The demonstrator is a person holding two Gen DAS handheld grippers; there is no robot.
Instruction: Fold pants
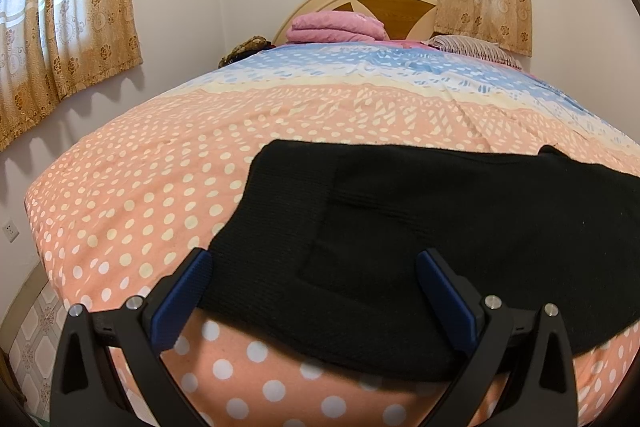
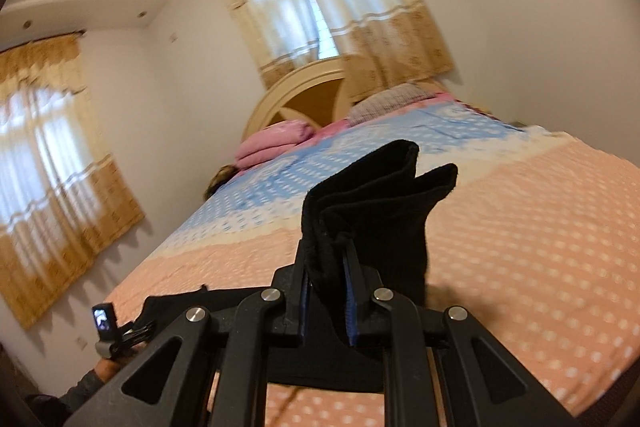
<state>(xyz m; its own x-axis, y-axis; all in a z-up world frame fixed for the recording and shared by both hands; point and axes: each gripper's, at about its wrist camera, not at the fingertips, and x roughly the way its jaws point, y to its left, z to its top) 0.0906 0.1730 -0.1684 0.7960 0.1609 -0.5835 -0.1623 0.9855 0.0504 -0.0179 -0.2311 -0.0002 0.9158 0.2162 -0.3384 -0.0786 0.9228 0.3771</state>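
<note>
Black knit pants (image 1: 420, 227) lie flat on the bed's polka-dot cover (image 1: 140, 195), with a square pocket showing. My left gripper (image 1: 314, 263) is open, its blue-padded fingers (image 1: 186, 291) spread over the pants' near left edge. My right gripper (image 2: 326, 259) is shut on the pants' leg end (image 2: 380, 195), which stands up folded above the jaws, lifted off the bed (image 2: 540, 247). The left gripper's body (image 2: 106, 323) shows at the lower left of the right wrist view.
A folded pink blanket (image 1: 336, 27) and a striped pillow (image 1: 476, 49) lie by the wooden headboard (image 1: 392, 3). Curtained windows (image 1: 68, 27) are on the left and far walls. Tiled floor (image 1: 32, 347) lies beyond the bed's left edge.
</note>
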